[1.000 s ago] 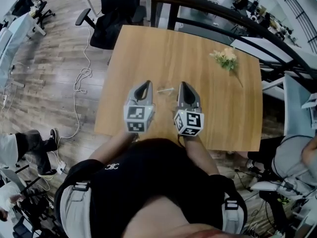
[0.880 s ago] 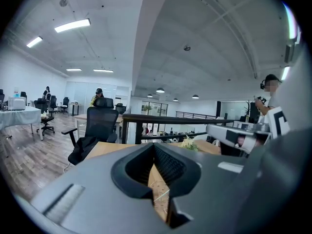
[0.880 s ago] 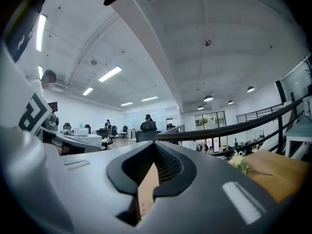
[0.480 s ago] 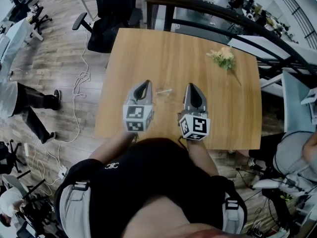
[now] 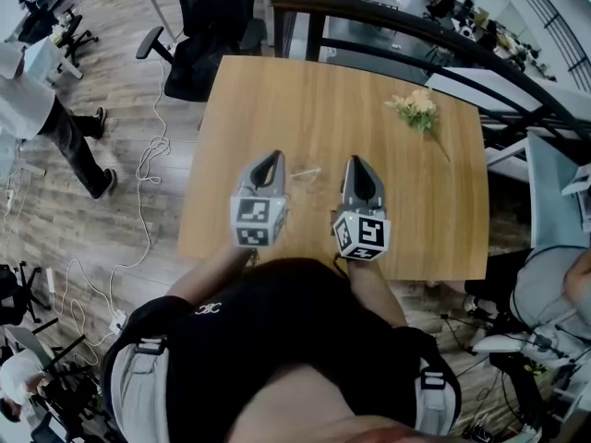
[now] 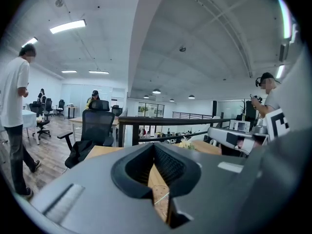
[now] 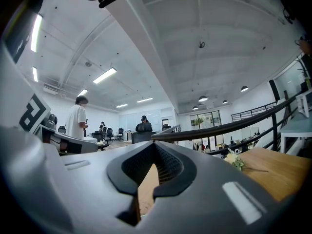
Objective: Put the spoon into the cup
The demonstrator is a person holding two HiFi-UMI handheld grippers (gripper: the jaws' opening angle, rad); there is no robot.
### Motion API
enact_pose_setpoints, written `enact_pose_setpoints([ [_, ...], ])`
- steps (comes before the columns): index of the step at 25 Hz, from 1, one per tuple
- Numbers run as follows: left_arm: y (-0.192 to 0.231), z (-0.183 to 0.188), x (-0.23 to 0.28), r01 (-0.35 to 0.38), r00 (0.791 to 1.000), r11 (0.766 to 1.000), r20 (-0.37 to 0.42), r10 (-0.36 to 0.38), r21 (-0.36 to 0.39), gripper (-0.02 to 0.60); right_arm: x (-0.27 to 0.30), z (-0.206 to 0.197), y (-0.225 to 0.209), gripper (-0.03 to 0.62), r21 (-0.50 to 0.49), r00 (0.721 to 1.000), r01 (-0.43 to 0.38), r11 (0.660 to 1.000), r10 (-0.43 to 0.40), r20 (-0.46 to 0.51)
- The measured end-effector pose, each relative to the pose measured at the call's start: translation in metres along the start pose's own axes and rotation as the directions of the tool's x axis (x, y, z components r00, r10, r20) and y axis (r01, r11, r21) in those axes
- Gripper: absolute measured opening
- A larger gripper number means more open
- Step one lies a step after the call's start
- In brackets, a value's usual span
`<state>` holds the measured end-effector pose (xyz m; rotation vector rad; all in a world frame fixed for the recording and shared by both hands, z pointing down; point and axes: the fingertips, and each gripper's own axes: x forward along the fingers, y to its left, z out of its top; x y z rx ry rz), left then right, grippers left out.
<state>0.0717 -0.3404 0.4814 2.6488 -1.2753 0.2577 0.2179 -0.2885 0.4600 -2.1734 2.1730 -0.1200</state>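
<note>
**Asker:** How do your jaws stand?

**Me:** Both pairs are pressed together. The pads of my left gripper (image 5: 270,156) meet at the tip with nothing between them. My right gripper (image 5: 356,161) is the same, closed on nothing. (The slit lower down in each pair is only the shape of the fingers, and I see table wood through it.)

**Asker:** Where is the spoon?

**Me:** The spoon (image 5: 307,169) is on the wooden table (image 5: 277,90), in the space between my two grippers. It lies just ahead of the tips and nearer the left pair. From above it is a thin pale stick lying crosswise to the way my jaws point. Neither pair touches it.

**Asker:** And the cup?

**Me:** The cup (image 6: 158,191) is clear and hard to see. Through the slit under my left jaws I catch a faint round outline on the wood, just in front of them. The pale spoon slants across it. Whether the spoon sits inside it or only lies against it, I cannot tell.

**Asker:** What else is near?

**Me:** A sprig of pale flowers (image 5: 417,109) lies well ahead of my right jaws and off to their right. A black office chair (image 5: 208,26) stands past the table's far edge, ahead of my left jaws. My two grippers hang side by side over the near half of the table, apart from one another (both pointing away from me).
</note>
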Motion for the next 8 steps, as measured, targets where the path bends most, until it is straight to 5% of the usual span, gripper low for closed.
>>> enact_pose_setpoints([
  [8,-0.0027,-0.0040,-0.0005,0.005,1.000,1.000,0.000,-0.005,-0.003,0.012,0.0007,-0.0071,0.0025,0.003,0.015,1.000,-0.013,1.000,0.013,-0.021],
])
